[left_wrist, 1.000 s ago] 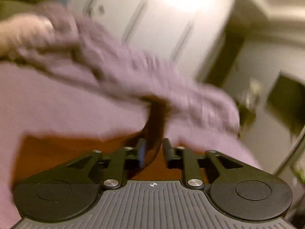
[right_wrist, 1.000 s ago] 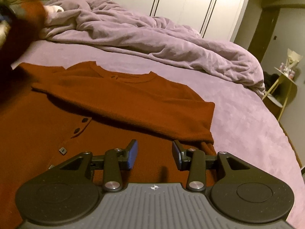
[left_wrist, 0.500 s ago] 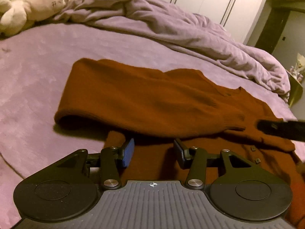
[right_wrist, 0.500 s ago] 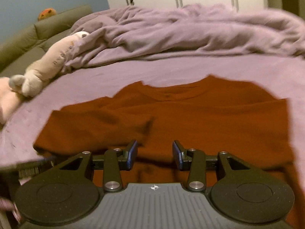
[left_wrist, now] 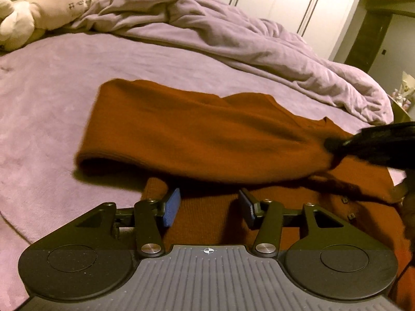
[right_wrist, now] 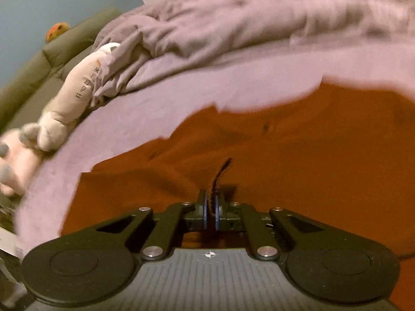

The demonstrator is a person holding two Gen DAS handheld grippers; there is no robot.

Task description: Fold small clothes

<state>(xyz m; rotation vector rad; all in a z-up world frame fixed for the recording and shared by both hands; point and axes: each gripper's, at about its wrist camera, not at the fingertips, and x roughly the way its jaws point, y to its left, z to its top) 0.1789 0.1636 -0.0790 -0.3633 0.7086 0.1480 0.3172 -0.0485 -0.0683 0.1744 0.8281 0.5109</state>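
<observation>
Since a moment ago the right gripper (right_wrist: 210, 213) has clamped onto a fold of the rust cardigan (left_wrist: 197, 134). Over its hem, the left gripper (left_wrist: 207, 207) is opening, nothing between its pads.

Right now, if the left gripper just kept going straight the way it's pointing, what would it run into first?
Most likely the rust-brown sweater: the left gripper, jaws opening with nothing between them, points down at its hem, with the folded-over sleeve just beyond. Depth is hard to judge.

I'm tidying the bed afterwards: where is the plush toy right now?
In the left wrist view, the plush toy lies far left on the bed, beside the rumpled duvet.
</observation>
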